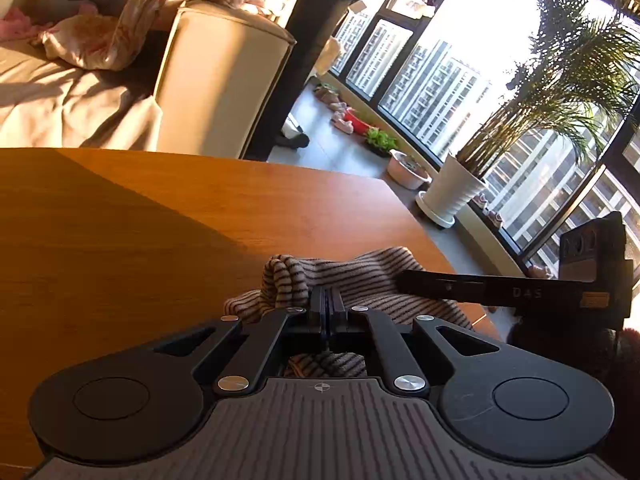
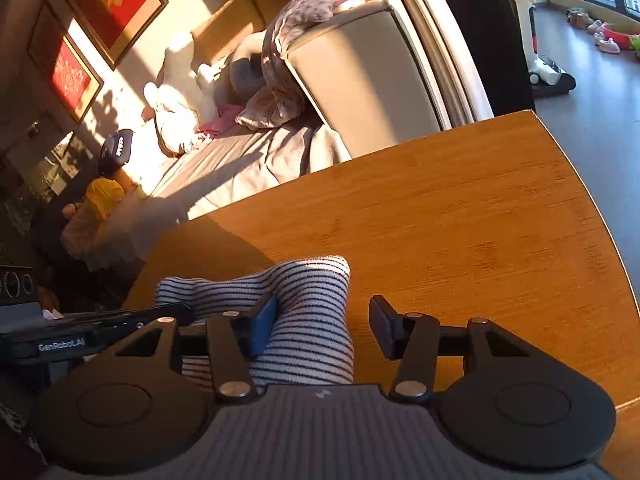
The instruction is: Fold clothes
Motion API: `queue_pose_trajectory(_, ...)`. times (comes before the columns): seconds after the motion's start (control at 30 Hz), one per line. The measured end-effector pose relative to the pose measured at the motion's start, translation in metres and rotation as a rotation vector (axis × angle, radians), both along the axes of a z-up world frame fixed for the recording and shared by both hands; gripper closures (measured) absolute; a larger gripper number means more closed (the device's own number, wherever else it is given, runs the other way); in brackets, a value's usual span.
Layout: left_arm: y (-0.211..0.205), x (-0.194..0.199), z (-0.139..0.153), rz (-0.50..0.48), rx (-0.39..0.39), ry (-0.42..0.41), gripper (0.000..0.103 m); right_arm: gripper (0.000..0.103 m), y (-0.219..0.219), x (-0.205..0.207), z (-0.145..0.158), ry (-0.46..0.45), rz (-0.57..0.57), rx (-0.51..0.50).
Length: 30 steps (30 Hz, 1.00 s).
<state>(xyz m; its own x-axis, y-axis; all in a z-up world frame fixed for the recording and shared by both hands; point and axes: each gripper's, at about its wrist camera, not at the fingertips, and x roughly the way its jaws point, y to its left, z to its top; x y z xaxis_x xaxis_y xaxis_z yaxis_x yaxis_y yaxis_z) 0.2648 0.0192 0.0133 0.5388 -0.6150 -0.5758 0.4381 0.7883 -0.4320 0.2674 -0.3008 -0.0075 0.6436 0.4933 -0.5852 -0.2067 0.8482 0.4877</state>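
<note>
**A:** How far had you got with the striped garment [image 2: 304,320]?

**B:** Barely started, I'd judge. It lay bunched at the near edge of the wooden table [image 2: 460,220], no flat fold visible. Your left claw [image 1: 327,304] was clenched on a ridge of it; your right claw [image 2: 324,320] stood released, one finger [image 2: 264,320] touching the cloth.

**A:** Any containers?

**B:** None on the table. Beyond it, a white pot [image 1: 452,192] held a palm; a pale bowl's [image 1: 406,170] contents were unclear.

Ahead: you have bare wooden table [image 2: 460,216] beyond the striped garment [image 2: 304,320].
Far edge: sofa arm [image 2: 360,80] blocks you.
Left: the other gripper [image 2: 100,320] crowds the garment.
</note>
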Motion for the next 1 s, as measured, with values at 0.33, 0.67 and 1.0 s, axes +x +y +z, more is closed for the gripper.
queue_pose_trajectory(0.33, 0.0, -0.032, 0.019, 0.032, 0.065, -0.038, 0.088, 0.039, -0.025, -0.065, 0.003, -0.005, -0.019, 0.079)
queue_pose_trajectory(0.67, 0.027, -0.068, -0.013, -0.036, -0.053, 0.201, 0.027, 0.044, -0.003, -0.102, -0.019, 0.064, 0.092, 0.115)
queue_pose_trajectory(1.0, 0.004, -0.07, -0.032, -0.152, -0.136, 0.233, 0.044, 0.054, 0.017, -0.115, 0.027, -0.094, 0.127, -0.167)
